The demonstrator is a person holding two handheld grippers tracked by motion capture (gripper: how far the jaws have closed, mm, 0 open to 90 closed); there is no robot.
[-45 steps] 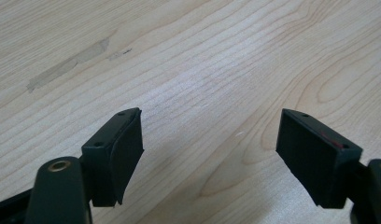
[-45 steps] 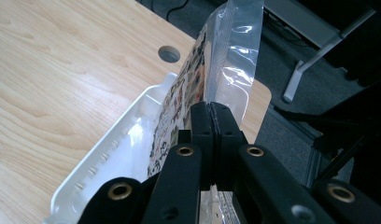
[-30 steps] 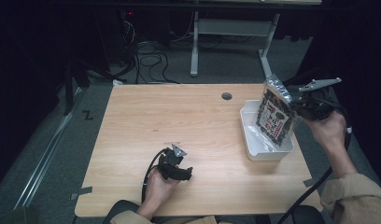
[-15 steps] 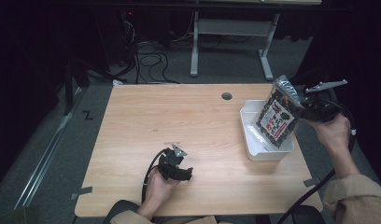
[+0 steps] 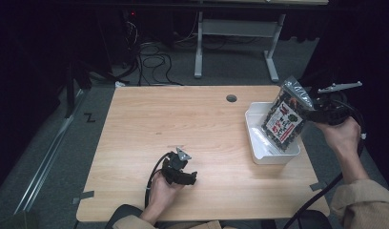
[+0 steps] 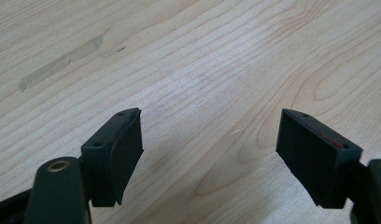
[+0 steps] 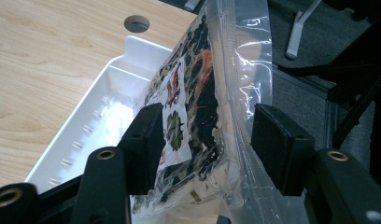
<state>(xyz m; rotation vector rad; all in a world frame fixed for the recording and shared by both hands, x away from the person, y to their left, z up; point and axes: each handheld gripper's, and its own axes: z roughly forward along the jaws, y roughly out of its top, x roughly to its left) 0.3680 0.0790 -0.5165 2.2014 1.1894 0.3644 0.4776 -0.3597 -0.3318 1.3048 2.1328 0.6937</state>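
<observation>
The right gripper (image 7: 205, 149) – jaws just spread, released – straddles the upright bag (image 7: 202, 102) standing in the white tray (image 7: 76, 144); the left gripper (image 5: 179, 170) rests open.

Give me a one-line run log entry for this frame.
right gripper: jaws just opened | snack bag: between them, standing in white tray | left gripper: open, empty

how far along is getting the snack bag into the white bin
Mostly done: the snack bag stands tilted in the white bin, its lower end inside. In hand: the right gripper has just been opening, with the bag between its jaws, which no longer pinch it. Left: drawing that gripper clear. The left gripper rests open on the table.
</observation>
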